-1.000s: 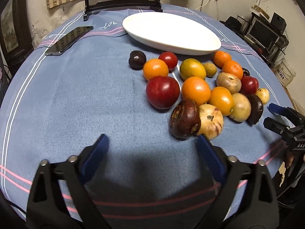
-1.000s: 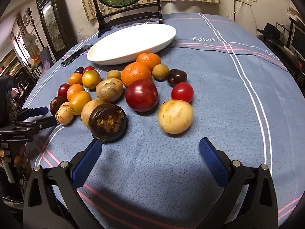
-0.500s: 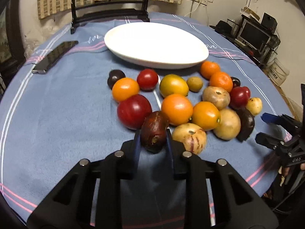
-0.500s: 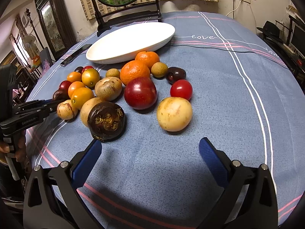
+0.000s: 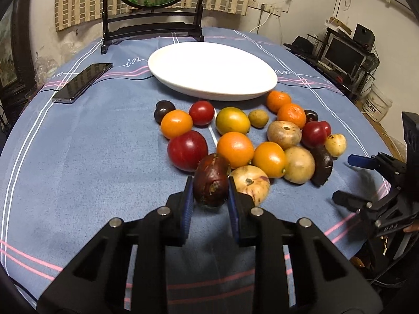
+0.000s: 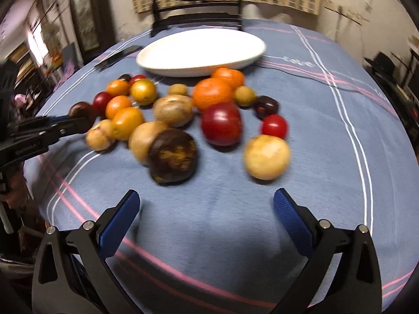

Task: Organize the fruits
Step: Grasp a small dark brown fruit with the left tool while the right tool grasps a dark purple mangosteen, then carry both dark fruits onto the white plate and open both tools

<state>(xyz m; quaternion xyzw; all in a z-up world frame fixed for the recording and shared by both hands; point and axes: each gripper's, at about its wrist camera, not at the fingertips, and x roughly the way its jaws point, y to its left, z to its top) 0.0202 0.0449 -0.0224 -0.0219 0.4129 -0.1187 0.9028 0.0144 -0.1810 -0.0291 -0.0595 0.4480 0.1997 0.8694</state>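
Note:
My left gripper (image 5: 210, 196) is shut on a dark purple passion fruit (image 5: 210, 180) and holds it just above the blue tablecloth, in front of a cluster of several fruits. A red plum (image 5: 187, 150) and an orange (image 5: 235, 149) lie just behind it. The empty white oval plate (image 5: 212, 70) sits beyond the fruits. My right gripper (image 6: 205, 214) is open and empty, near a dark brown fruit (image 6: 172, 156) and a pale yellow fruit (image 6: 267, 157). In the right wrist view the left gripper (image 6: 78, 123) holds the passion fruit (image 6: 81, 110) at the far left.
A black phone (image 5: 82, 82) lies at the back left of the table. A dark wooden stand with a round picture (image 5: 152, 7) stands behind the plate. Shelves with electronics (image 5: 345, 52) are off the table's right side. The right wrist view is blurred.
My left gripper closed on the dark purple passion fruit and lifted it slightly from the cloth. The right gripper stayed open and shifted its view upward and forward.

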